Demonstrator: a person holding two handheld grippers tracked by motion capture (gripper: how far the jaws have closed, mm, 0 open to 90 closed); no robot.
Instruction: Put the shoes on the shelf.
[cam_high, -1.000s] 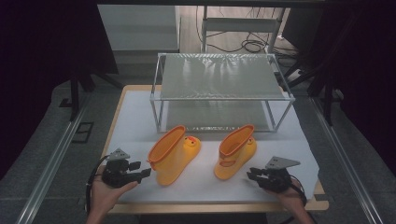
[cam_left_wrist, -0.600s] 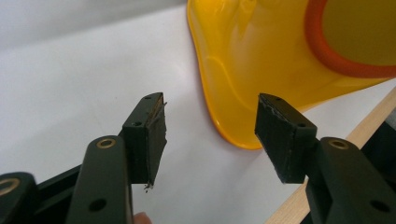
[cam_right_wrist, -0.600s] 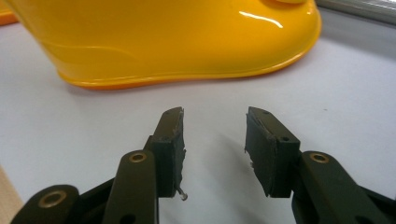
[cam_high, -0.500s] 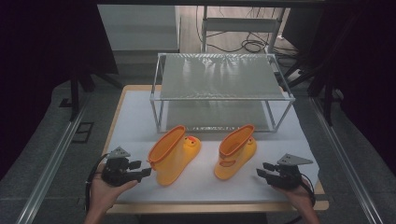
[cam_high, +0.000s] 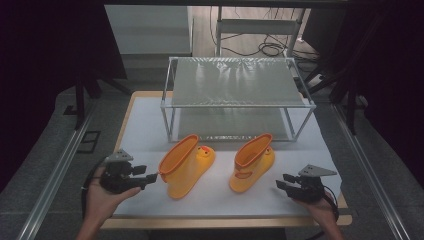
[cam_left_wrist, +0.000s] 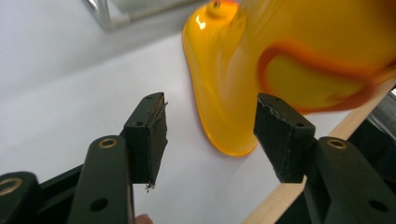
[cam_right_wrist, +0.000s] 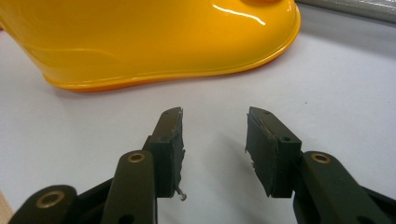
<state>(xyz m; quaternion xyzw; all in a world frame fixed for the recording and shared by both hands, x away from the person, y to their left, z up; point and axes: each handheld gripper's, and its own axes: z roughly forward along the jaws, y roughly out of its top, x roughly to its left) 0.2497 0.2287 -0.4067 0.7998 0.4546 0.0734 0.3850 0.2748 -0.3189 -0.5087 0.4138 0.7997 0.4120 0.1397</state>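
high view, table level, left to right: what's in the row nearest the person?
Left gripper → tilted yellow rubber boot with duck face → upright yellow rubber boot with orange rim → right gripper.

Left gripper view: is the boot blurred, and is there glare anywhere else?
Left gripper view: the left boot is soft, its orange rim smeared, while the jaws are sharp. Right gripper view: the right boot carries a bright glare streak. High view: the rack top shows pale reflections; the surroundings are dark.

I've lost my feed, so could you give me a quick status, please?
Left gripper open, beside left boot. Right gripper open, short of right boot. Nothing between.
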